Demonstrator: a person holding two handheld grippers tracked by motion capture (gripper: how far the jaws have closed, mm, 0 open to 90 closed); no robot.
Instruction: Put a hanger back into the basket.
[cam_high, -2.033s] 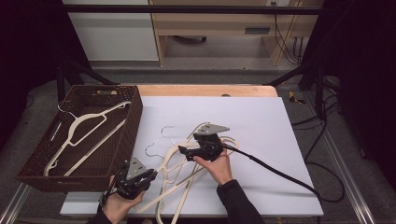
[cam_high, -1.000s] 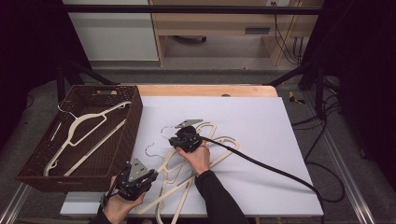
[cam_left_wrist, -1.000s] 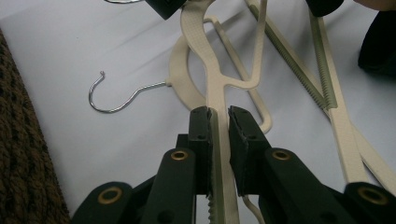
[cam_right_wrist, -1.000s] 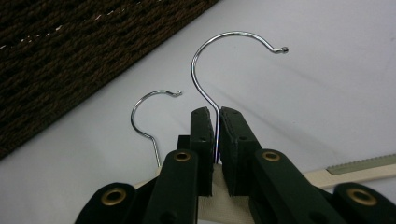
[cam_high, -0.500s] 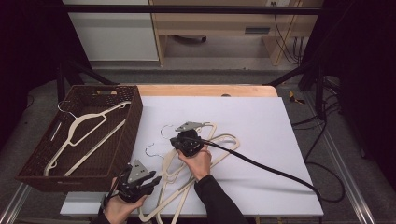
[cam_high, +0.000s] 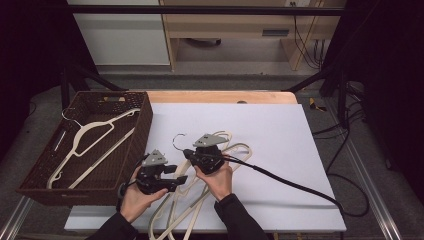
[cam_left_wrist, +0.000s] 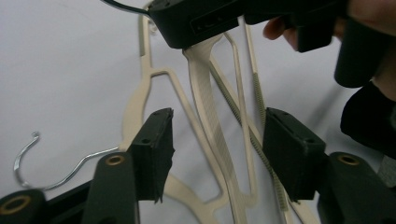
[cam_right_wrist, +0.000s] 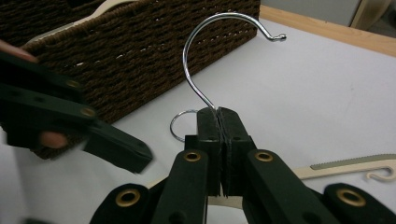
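Right gripper (cam_right_wrist: 218, 122) fingers clamp a hanger's metal hook (cam_right_wrist: 212, 51); left gripper (cam_left_wrist: 215, 154) fingers, just opening, straddle cream hangers (cam_left_wrist: 205, 112) untouched.

A cream plastic hanger (cam_high: 220, 165) with a silver wire hook (cam_right_wrist: 219, 51) is held lifted by the hook's stem, hook upward, above a tangle of like hangers (cam_high: 185, 210) lying on the white table (cam_high: 280, 135) beside the wicker basket (cam_high: 130, 150).

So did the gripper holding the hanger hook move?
Yes. The right gripper, shut on the hanger hook, has come left toward the brown basket in the high view.
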